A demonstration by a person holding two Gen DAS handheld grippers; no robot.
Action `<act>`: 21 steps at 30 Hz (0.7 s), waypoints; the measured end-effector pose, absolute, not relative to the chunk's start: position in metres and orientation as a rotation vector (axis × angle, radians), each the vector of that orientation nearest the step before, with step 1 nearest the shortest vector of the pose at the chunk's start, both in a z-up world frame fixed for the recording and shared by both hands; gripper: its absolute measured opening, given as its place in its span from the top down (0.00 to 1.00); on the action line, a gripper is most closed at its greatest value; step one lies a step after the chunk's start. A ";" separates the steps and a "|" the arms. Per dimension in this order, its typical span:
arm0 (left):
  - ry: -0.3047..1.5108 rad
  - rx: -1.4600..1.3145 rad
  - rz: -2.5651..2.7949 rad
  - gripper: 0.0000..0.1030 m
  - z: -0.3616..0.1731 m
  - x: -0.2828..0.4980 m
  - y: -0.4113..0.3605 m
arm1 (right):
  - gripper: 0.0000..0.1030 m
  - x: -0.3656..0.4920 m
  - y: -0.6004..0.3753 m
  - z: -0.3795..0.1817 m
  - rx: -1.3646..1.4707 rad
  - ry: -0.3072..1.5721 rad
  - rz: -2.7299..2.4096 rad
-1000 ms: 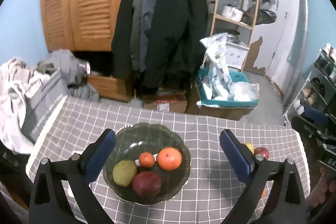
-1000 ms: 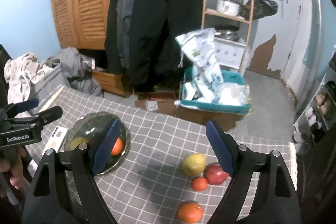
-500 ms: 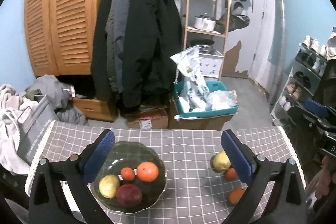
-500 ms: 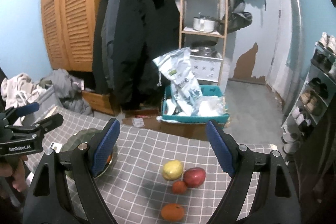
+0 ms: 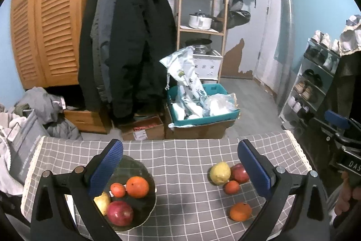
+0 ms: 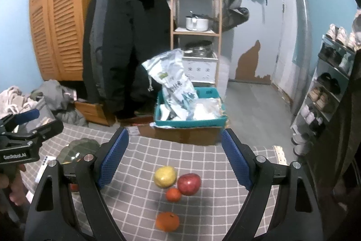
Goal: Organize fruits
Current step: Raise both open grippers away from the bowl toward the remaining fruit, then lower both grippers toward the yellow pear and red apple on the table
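Four loose fruits: pear point(image 6: 165, 176), apple point(image 6: 189, 184), tangerine point(image 6: 173, 194), orange point(image 6: 167, 221), near counter's point(image 6: 203, 207) right edge; our claws, left point(image 5: 180, 169) and right point(image 6: 174, 159), gape empty; nudged rounds may roll off.

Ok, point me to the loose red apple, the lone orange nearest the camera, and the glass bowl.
loose red apple point(image 6: 189, 184): right wrist view, middle of its skin.
lone orange point(image 6: 167, 221): right wrist view, top centre.
glass bowl point(image 5: 150, 200): left wrist view, bare inner wall, right side.
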State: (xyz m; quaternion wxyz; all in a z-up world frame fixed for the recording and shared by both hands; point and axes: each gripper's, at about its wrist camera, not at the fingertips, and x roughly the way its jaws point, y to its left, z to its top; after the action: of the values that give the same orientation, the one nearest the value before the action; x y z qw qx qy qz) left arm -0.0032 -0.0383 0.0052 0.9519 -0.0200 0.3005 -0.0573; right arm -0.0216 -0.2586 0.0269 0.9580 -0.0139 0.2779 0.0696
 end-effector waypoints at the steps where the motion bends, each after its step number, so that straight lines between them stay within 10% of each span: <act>1: 0.612 -0.038 -0.122 0.01 0.005 -0.002 -0.041 | 0.18 -0.022 -0.261 0.026 -0.026 0.568 0.135; 21: 0.696 0.012 -0.215 0.01 -0.016 0.013 -0.094 | 0.18 -0.014 -0.299 -0.003 -0.006 0.675 0.041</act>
State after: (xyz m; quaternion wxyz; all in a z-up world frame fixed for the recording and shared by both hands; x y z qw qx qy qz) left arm 0.0130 -0.0940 -0.0158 0.9344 0.0059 0.3402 -0.1054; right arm -0.0143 -0.2995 -0.0031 0.9434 -0.0027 0.3310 0.0202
